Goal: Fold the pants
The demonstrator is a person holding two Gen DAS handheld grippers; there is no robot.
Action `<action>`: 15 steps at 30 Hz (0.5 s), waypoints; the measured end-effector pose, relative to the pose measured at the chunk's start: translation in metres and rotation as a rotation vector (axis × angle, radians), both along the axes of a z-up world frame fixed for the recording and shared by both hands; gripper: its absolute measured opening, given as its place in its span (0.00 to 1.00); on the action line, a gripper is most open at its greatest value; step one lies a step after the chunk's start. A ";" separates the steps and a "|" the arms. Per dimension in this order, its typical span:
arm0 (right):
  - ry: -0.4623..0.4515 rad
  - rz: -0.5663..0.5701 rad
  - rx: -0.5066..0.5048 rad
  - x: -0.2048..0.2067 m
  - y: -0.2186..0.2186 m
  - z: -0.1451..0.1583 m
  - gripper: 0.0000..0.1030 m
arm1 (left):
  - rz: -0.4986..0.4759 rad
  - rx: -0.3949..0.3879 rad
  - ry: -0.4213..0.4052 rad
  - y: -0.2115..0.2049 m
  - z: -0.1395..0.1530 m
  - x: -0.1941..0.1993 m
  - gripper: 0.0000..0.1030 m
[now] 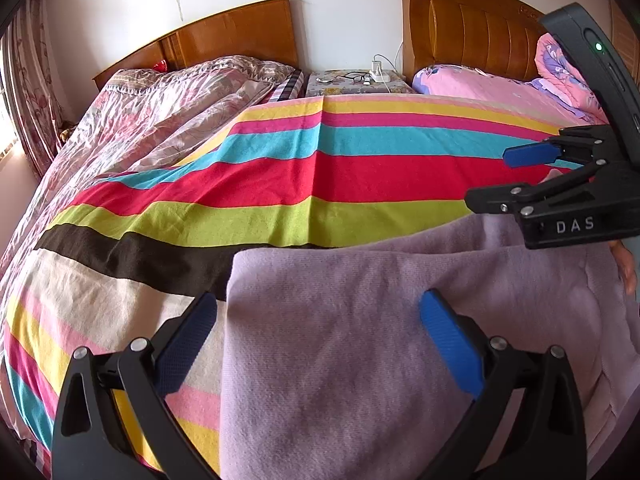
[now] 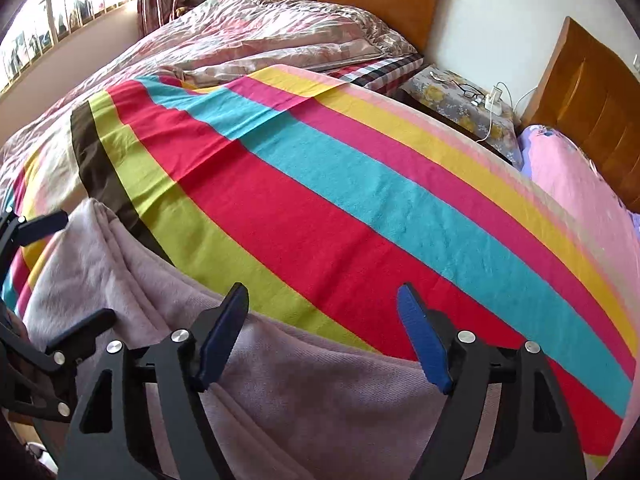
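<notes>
Lying on bed: lilac pants (image 1: 360, 360), spreading flat over the near part of the striped sheet (image 1: 320, 168), left edge crossing the brown and cream stripes.
Pants seen from right wrist: soft folds bunching toward the left (image 2: 132, 280), far edge resting against the green stripe of the striped sheet (image 2: 360, 184).
Left gripper (image 1: 318, 340): hovering low above the pants, fingers (image 1: 452, 352) spreading wide, gripping nothing; left finger sitting over the sheet just beside the pants' edge, right finger over the lilac cloth.
Right gripper (image 2: 324, 336): fingers (image 2: 424, 344) also gaping wide, holding nothing, poised over the far edge of the pants where cloth is meeting sheet.
Right gripper from left wrist (image 1: 532, 172): entering from the right side, above the pants' far right corner.
Left gripper from right wrist (image 2: 56, 288): showing at the left border, over the bunched folds.
Contact with cloth: cannot tell for either gripper.
Sitting beyond: floral quilt (image 1: 172, 108), pink pillow (image 1: 492, 88), nightstand (image 1: 356, 82) carrying glasses and a charger.
</notes>
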State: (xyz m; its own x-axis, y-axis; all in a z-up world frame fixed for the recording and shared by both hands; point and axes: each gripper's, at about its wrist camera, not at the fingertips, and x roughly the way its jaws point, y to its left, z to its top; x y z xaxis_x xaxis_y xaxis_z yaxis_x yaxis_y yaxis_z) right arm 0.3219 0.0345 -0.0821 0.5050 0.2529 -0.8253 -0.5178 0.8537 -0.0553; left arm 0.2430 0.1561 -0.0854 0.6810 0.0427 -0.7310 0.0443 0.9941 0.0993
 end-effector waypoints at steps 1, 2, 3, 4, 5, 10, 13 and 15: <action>0.019 0.019 0.031 -0.001 0.002 0.002 0.74 | 0.000 -0.001 0.002 0.000 0.000 0.000 0.99; 0.032 0.043 0.027 -0.003 0.008 0.001 0.74 | 0.000 -0.002 0.003 0.000 0.000 0.000 0.99; 0.039 0.069 -0.017 -0.004 0.017 -0.004 0.77 | -0.001 -0.004 0.003 0.000 0.000 0.000 0.99; 0.038 0.082 -0.082 -0.005 0.025 -0.012 0.80 | -0.001 -0.005 0.003 0.000 0.000 0.000 0.99; 0.010 0.076 -0.086 -0.005 0.028 -0.013 0.83 | 0.000 -0.003 0.004 0.000 0.000 0.000 0.99; -0.034 -0.059 -0.028 0.001 0.005 0.006 0.83 | 0.001 -0.003 0.005 0.001 0.000 0.000 0.99; -0.076 -0.105 0.032 -0.017 -0.028 0.027 0.85 | 0.001 -0.003 0.005 0.000 0.000 0.000 0.99; -0.075 -0.166 0.019 -0.028 -0.057 0.025 0.86 | 0.000 -0.003 0.006 0.000 -0.001 0.000 0.99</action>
State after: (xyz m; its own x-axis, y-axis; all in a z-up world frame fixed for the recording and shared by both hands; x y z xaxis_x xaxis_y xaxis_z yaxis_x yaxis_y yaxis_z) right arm 0.2938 -0.0230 -0.0569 0.6009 0.1759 -0.7797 -0.3647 0.9283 -0.0717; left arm 0.2429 0.1560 -0.0859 0.6767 0.0409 -0.7352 0.0446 0.9943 0.0964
